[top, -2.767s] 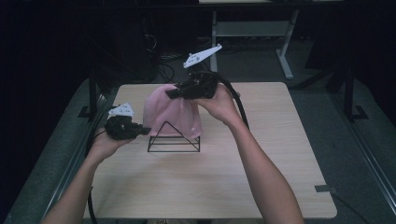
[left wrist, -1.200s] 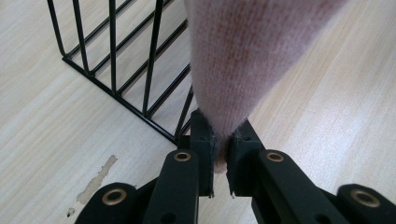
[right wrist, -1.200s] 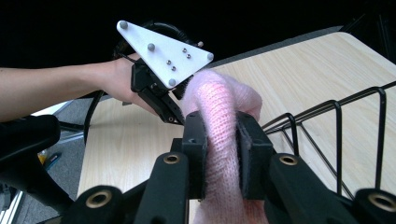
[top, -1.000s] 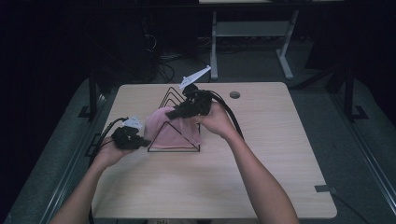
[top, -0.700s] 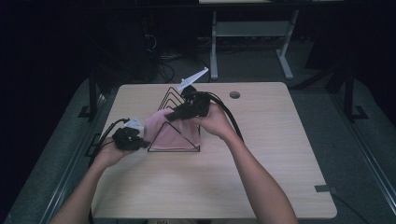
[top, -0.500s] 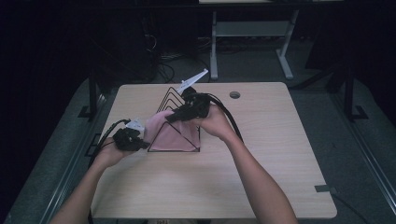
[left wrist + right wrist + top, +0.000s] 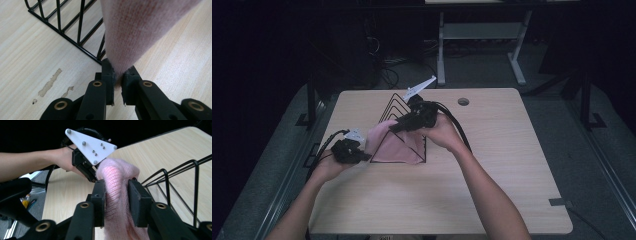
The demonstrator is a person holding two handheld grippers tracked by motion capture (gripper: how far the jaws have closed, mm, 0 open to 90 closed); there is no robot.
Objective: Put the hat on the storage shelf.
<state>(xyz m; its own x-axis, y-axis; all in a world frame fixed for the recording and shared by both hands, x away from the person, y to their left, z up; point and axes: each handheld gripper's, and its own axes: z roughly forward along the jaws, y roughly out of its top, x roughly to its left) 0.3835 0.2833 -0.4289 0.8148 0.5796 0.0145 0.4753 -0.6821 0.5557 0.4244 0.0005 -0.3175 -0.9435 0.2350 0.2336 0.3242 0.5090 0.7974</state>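
A pink knitted cloth (image 7: 398,146) hangs over the front of a black wire rack (image 7: 393,104) on the table. My left gripper (image 7: 365,156) is at the cloth's left lower corner. In the left gripper view that gripper (image 7: 117,72) is shut on the cloth (image 7: 140,30), just beside the rack's base wire (image 7: 80,25). My right gripper (image 7: 395,127) is at the cloth's top edge over the rack. Its jaws (image 7: 116,187) have just been opening, but a bulging fold of cloth (image 7: 117,170) is still squeezed between the pads.
The wooden table (image 7: 492,165) has a round cable hole (image 7: 463,101) at the back right. Pale scuff marks (image 7: 50,83) show on the wood by the left gripper. The rack's wires (image 7: 196,195) rise just right of the right gripper. Dark floor and desk legs lie beyond.
The cloth, earlier held up high above the rack, has come down over its front. Over the last second both hands stayed almost still.
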